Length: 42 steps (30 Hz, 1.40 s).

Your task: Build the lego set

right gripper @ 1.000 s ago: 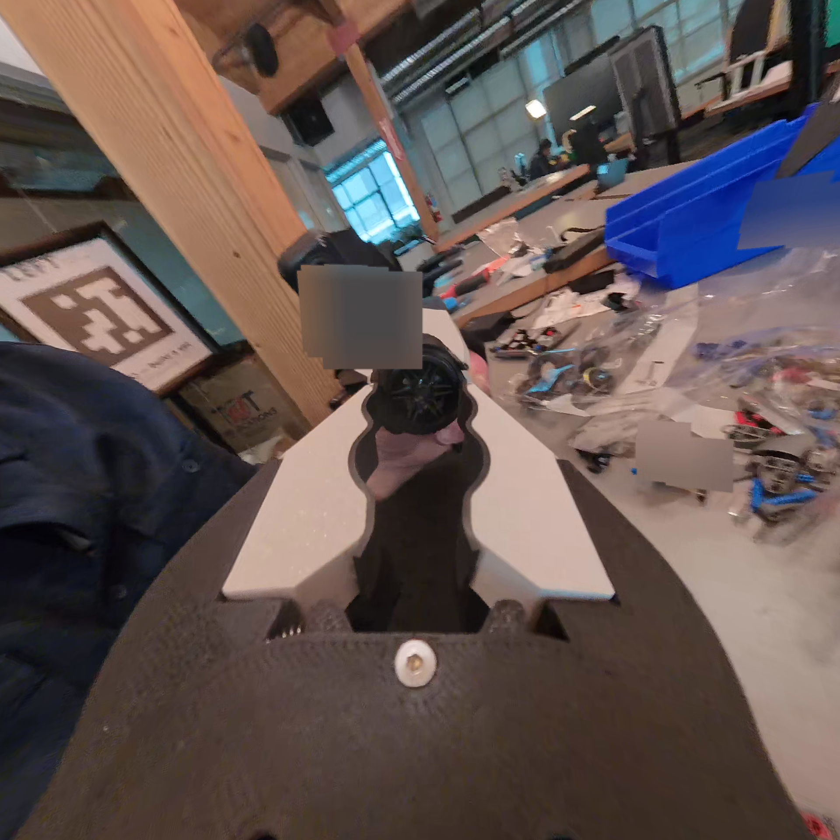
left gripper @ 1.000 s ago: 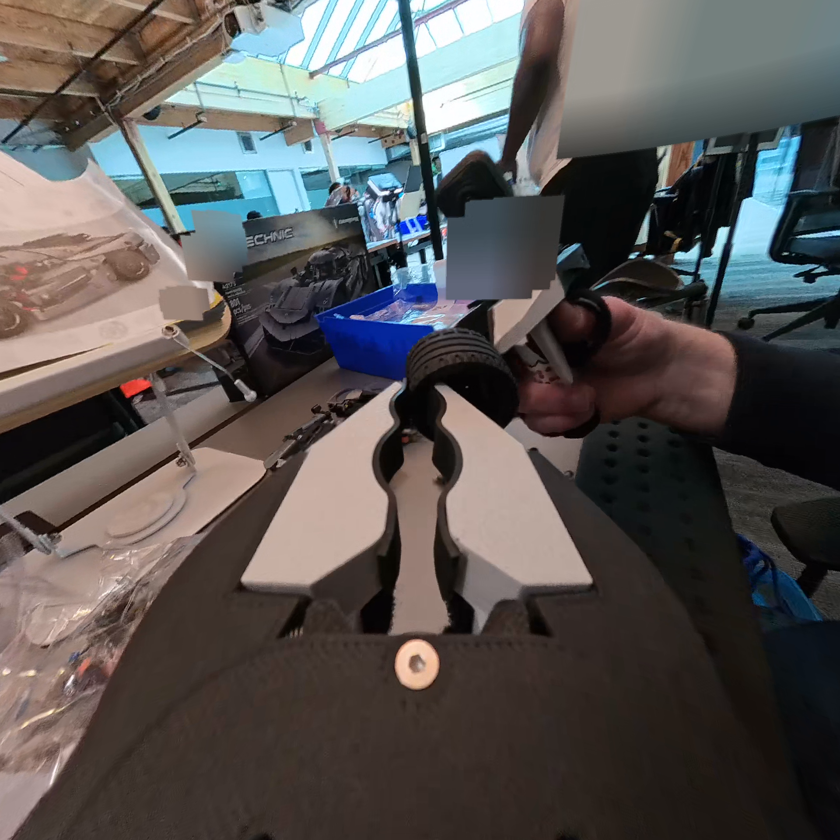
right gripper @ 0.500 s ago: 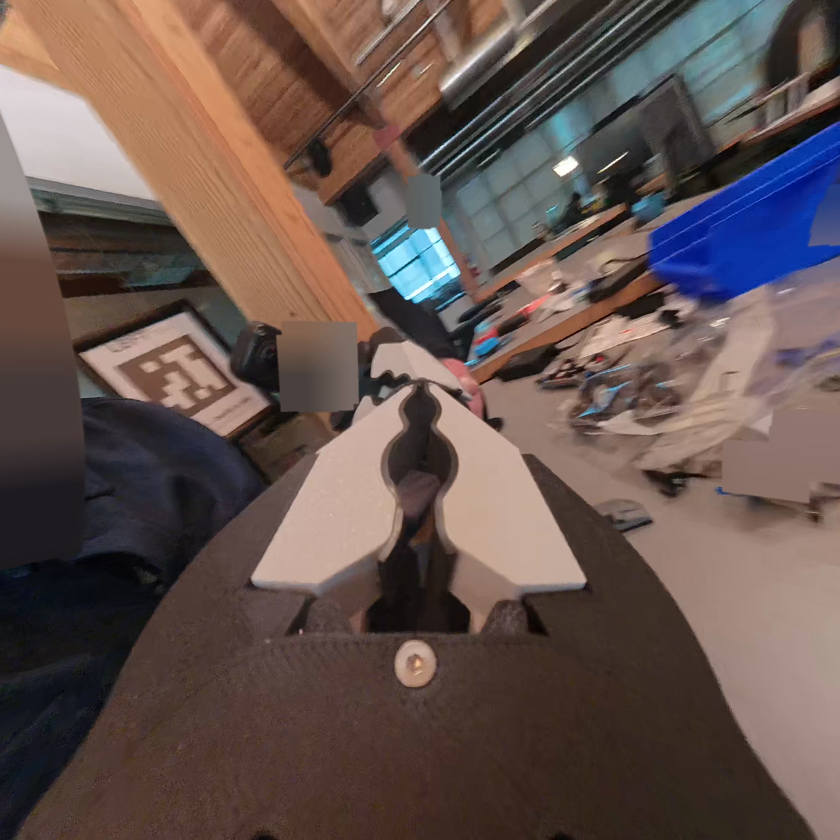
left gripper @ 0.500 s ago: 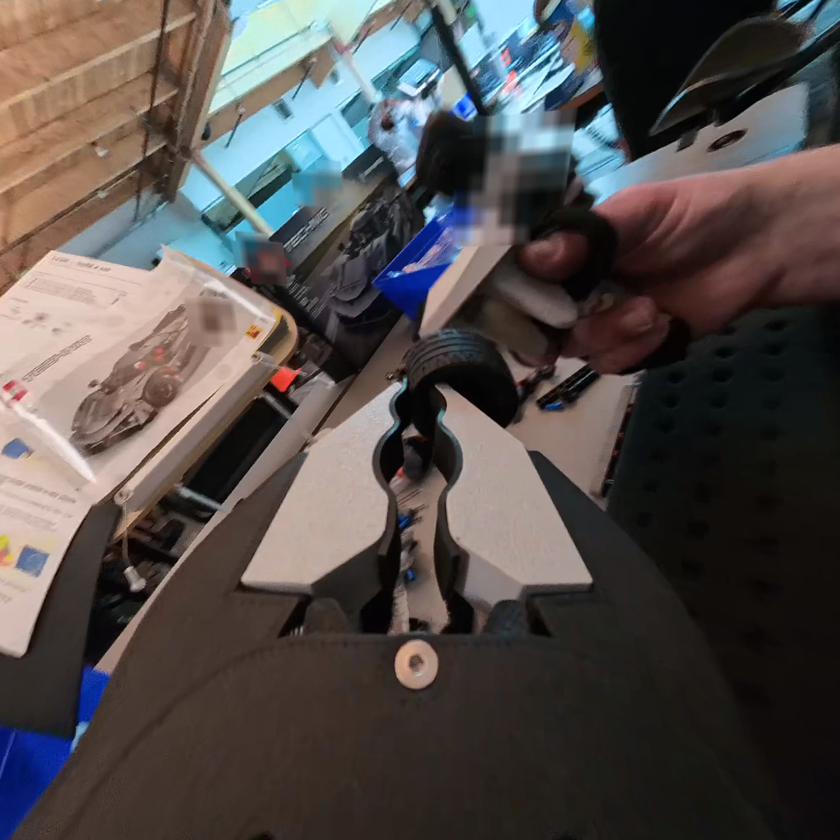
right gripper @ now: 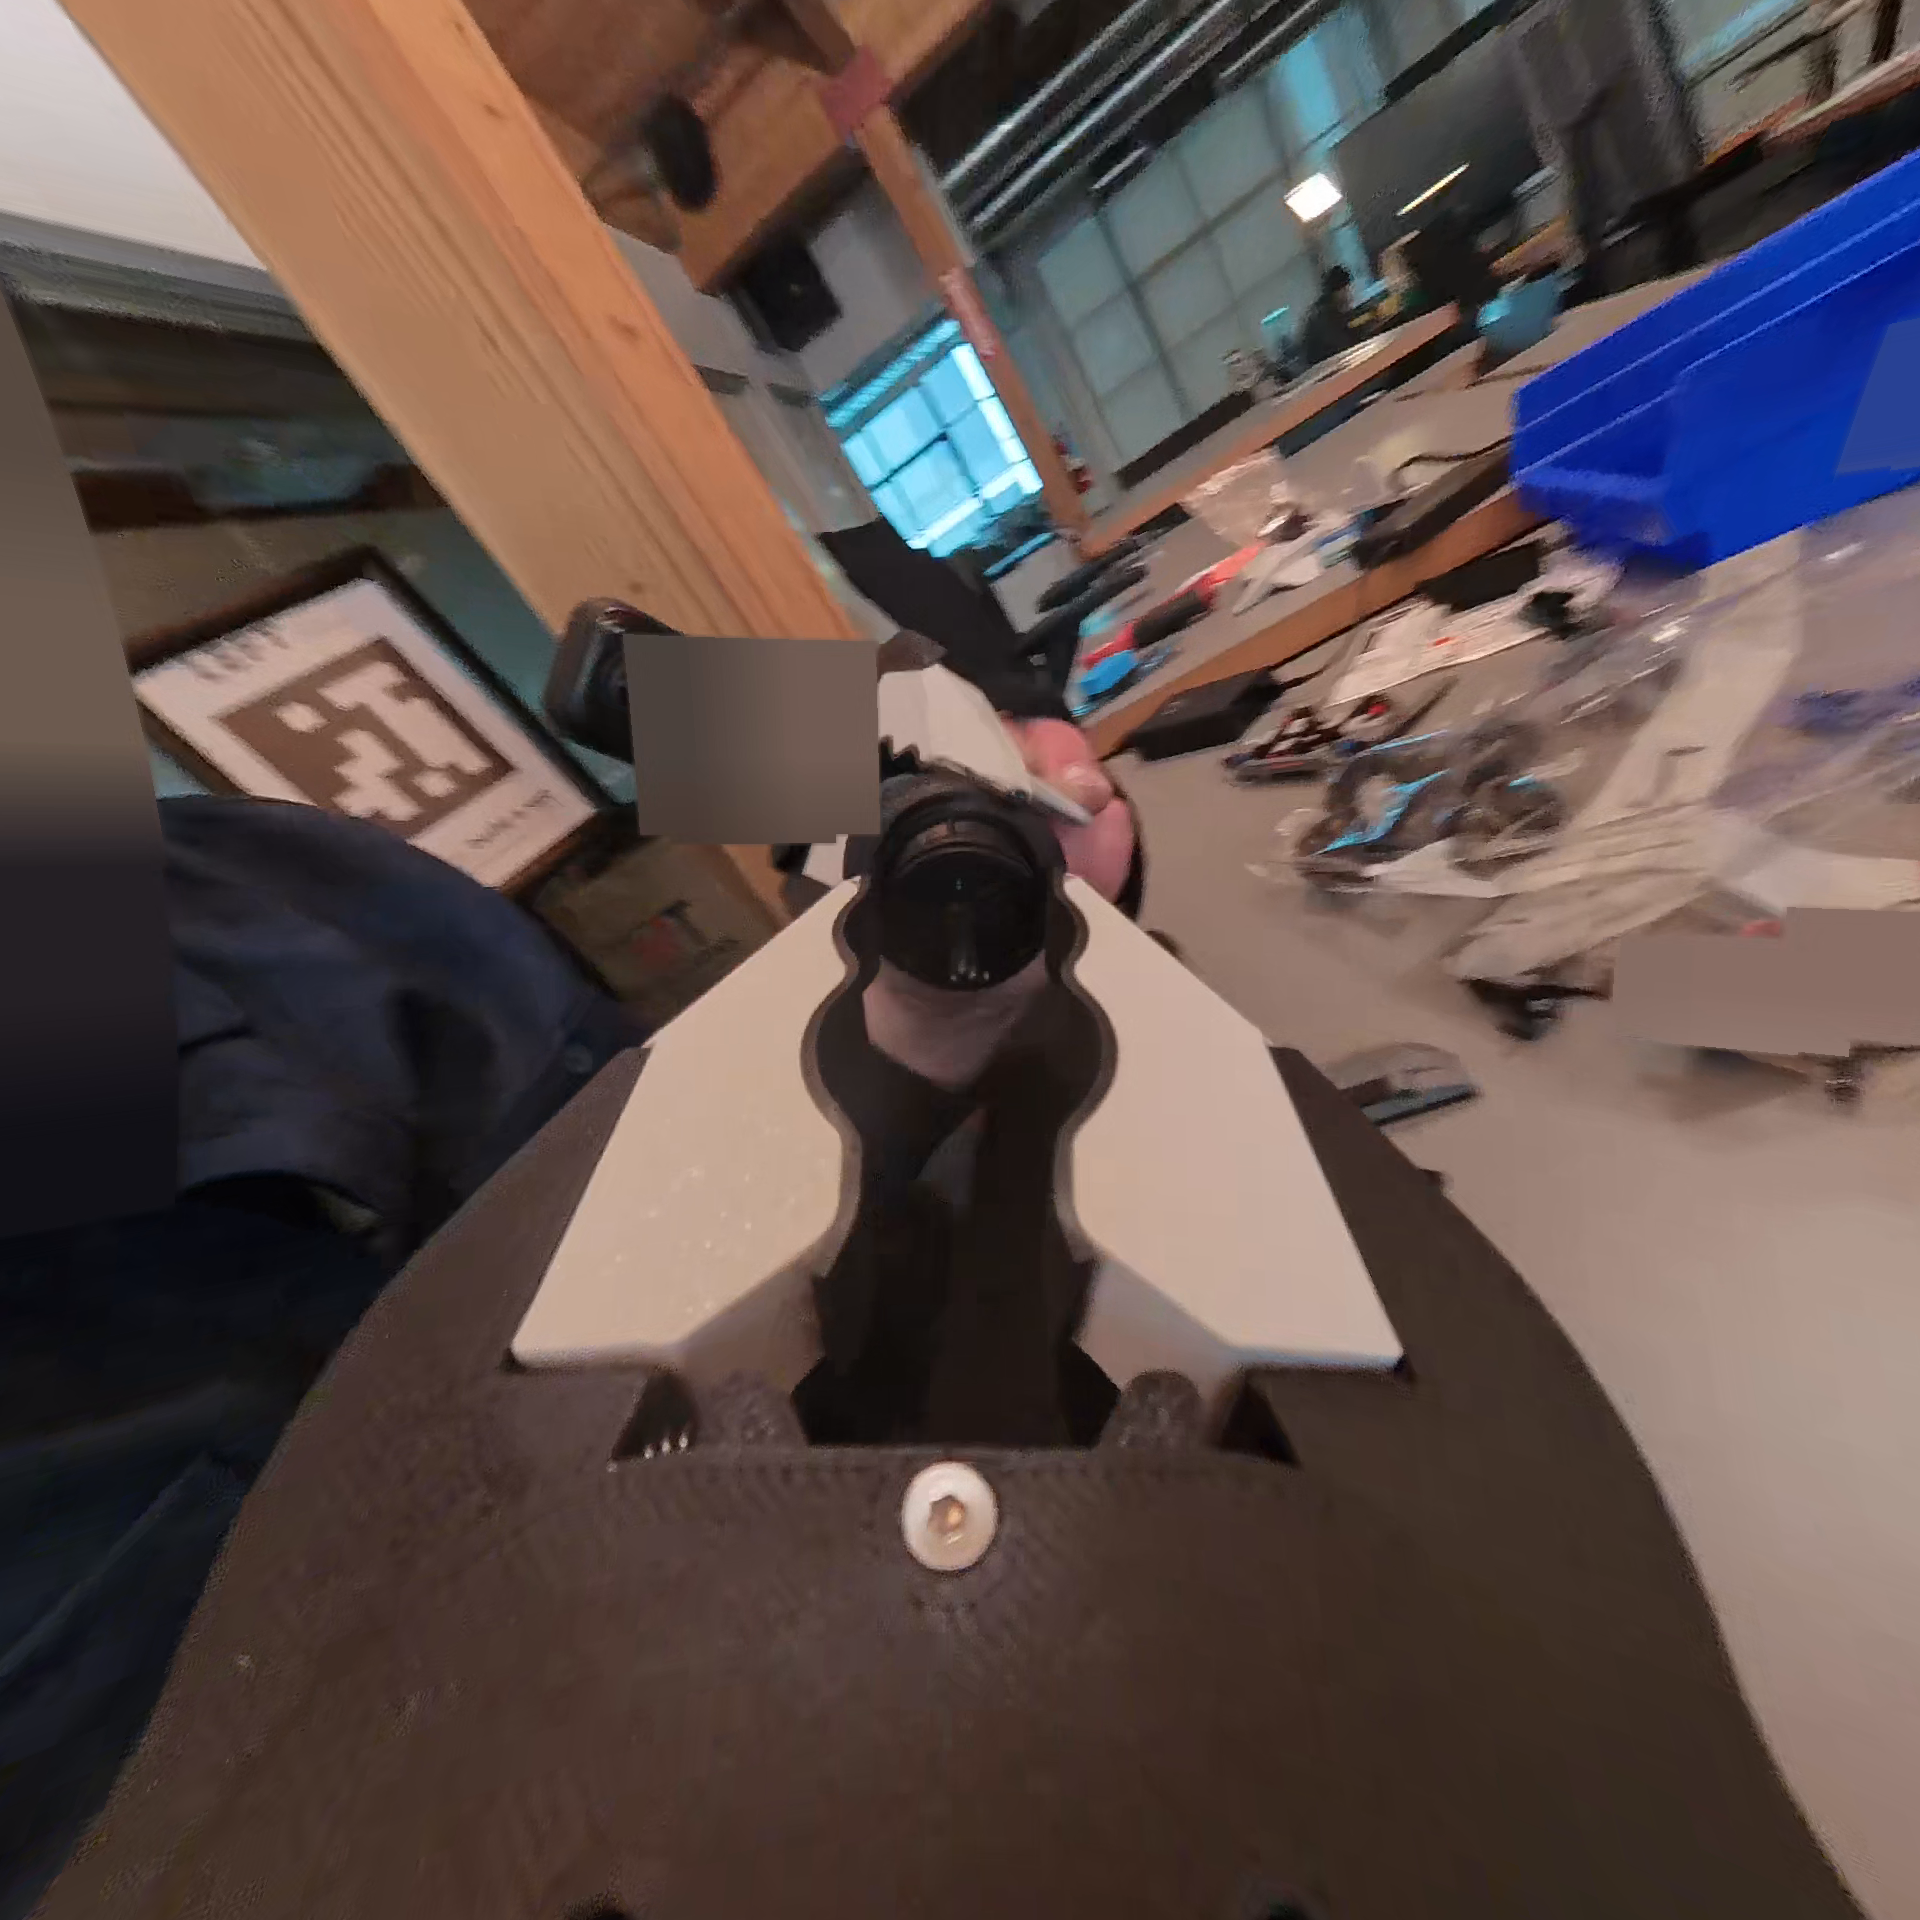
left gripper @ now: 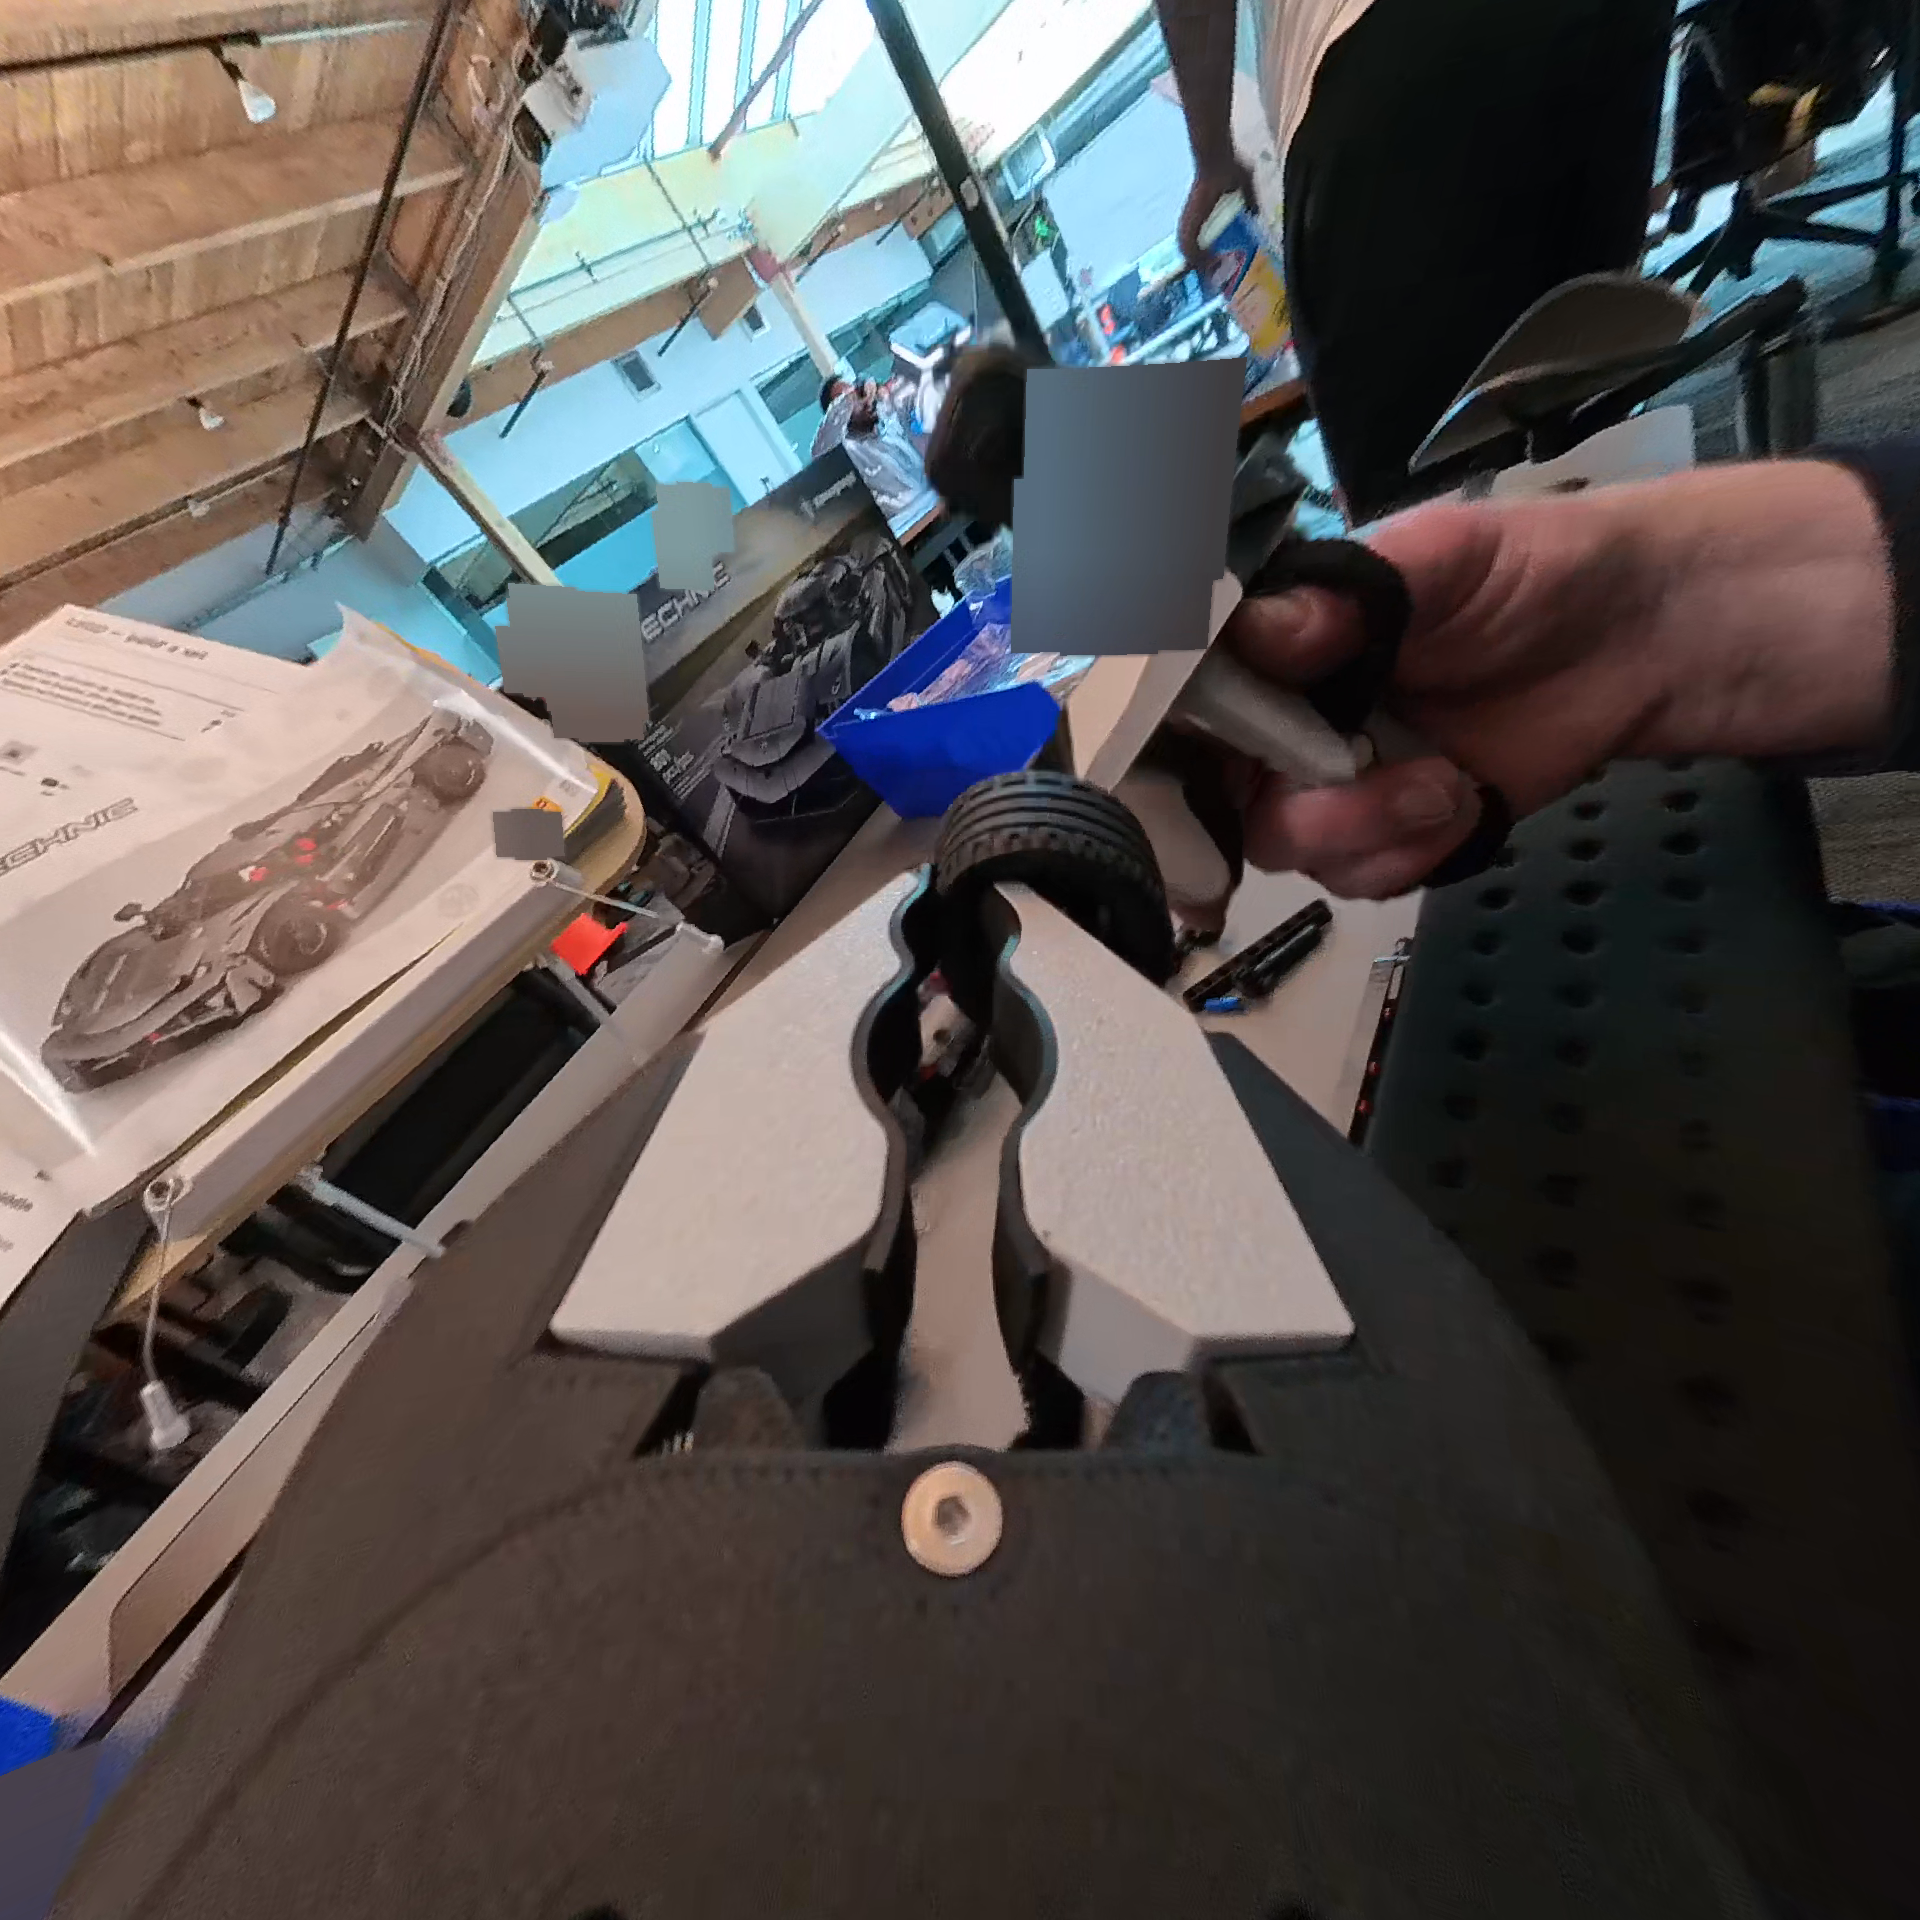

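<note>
Two grippers meeting on one black wheel [left gripper: 1049,842], held in the air off the near edge of the table [right gripper: 1558,1247], touching nothing below.

Left gripper [left gripper: 966,899]: narrow, pinching the tyre's rubber wall between its tips, tread arching over to the right.

Right gripper [right gripper: 961,904]: about half parted, tips flanking the wheel's round face. Cannot tell whether gripping or merely bracketing it.

Probably seating or squaring the tyre on its hub. To do that well:
- Keep the left pinch firm but shallow, since rubber folds and squirms out under a hard squeeze.
- Line the right tips up across the hub's full width before closing, not on one lip.
- Press straight along the axle line, then turn a little and press again, so no side rides up.
- Work over the table rather than past its edge, since a dropped wheel rolls.

From the left wrist only:
- the tread pattern and the pinch itself
- the right hand [left gripper: 1558,665] squeezing its trigger loop
- an instruction booklet [left gripper: 239,831] propped on a stand at the table's left side
- the dark set box [left gripper: 790,686] and a blue bin [left gripper: 935,738] toward the far edge

From the right wrist only:
- the wheel end-on, dark hub and concentric rings
- a white finger of the other gripper lying across its top
- bags of loose parts [right gripper: 1558,831] spread along the right side of the table
- a framed marker card [right gripper: 364,727] leaning at the left
</note>
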Each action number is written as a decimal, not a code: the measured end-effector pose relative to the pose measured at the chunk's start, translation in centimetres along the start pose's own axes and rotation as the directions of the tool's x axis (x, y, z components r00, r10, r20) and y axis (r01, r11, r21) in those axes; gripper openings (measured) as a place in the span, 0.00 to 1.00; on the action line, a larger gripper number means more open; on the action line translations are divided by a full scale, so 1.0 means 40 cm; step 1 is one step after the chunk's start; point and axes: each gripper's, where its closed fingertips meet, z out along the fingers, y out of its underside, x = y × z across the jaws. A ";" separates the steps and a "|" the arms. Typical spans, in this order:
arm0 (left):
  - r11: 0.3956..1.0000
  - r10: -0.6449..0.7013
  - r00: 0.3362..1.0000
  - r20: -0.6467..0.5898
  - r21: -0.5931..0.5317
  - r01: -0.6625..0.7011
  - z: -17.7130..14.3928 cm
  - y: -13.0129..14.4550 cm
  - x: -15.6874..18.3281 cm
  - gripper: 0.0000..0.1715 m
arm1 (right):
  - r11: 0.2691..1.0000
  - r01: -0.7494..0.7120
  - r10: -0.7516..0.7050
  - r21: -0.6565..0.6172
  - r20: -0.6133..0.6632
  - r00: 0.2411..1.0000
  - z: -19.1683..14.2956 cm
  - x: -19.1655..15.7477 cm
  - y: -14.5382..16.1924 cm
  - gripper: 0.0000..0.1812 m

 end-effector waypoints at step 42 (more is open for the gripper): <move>0.685 -0.718 0.685 0.123 -0.052 0.727 -0.062 0.204 -0.138 0.02 | 0.724 -0.091 -0.470 -0.684 -0.585 0.661 -0.163 0.296 0.167 0.16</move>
